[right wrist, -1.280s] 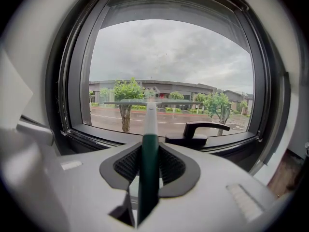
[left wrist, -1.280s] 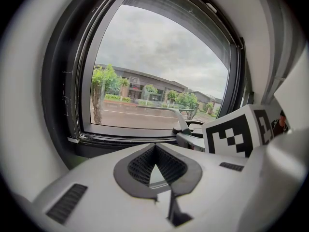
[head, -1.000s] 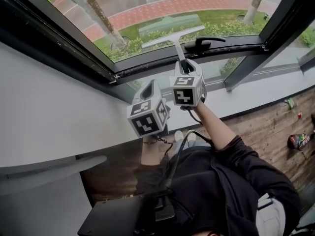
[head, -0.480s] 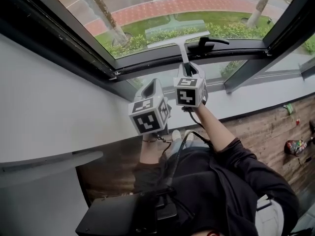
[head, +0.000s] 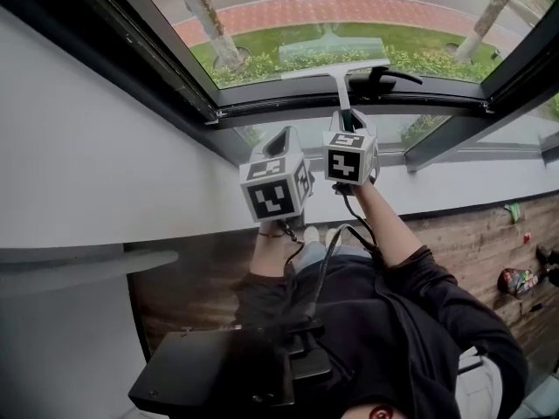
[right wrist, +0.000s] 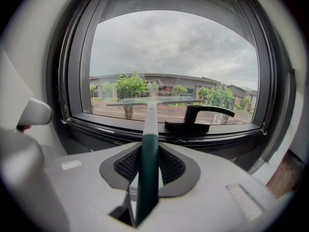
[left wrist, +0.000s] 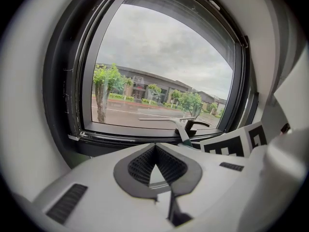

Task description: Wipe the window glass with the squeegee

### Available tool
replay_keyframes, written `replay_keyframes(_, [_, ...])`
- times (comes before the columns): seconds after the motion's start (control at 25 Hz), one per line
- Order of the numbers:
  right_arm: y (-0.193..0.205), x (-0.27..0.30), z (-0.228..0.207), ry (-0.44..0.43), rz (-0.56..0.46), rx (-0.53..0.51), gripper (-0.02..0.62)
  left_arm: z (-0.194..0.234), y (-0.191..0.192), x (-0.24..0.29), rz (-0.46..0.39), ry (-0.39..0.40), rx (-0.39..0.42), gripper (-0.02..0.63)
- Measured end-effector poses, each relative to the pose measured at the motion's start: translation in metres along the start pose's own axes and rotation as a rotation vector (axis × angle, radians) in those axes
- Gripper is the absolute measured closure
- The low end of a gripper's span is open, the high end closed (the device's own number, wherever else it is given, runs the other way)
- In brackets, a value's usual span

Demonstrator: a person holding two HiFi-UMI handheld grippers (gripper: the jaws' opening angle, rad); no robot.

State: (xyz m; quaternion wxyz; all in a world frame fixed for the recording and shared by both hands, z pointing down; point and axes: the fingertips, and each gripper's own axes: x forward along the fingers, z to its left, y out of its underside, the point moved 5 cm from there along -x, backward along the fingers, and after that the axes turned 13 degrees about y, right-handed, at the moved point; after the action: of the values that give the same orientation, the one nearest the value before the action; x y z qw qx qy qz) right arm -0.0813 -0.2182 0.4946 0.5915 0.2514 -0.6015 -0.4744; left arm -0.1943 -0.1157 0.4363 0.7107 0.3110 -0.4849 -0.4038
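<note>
Window glass (head: pixel 262 7) fills everything ahead of and above both sets of fingers. It looks clear, with no wet streaks or foam that I can make out, only a few small specks high up in the right gripper view. Lower frame rail (head: pixel 288 105) runs just past your fingertips, with the black window handle (right wrist: pixel 193 117) on it, ahead and to the right of the right jaws. Squeegee (head: pixel 336 71): its green grip is clamped between the right gripper (right wrist: pixel 148 175) jaws, which are closed tight on it. The white neck runs straight out ahead and the blade lies level across the bottom strip of the pane, just above the rail and left of the handle. I can't confirm that the rubber touches the glass. Left gripper (left wrist: pixel 155 174) hangs beside and a little behind the right one, jaws closed together on nothing, only the sill showing past the pads. My read on progress: the blade is at the low end of a pass. How much of the pane you've covered can't be told from a dry-looking glass, so count the upper area with the specks and both side edges as left to do.
</note>
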Motion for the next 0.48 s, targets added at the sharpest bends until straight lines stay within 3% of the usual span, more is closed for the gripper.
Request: replay_keyframes(0.48, [-0.040, -0.052, -0.020, -0.074, -0.157, 0.038, 0.508, -0.012, -0.011, -0.022, -0.087, -0.055, -0.016, 0.607])
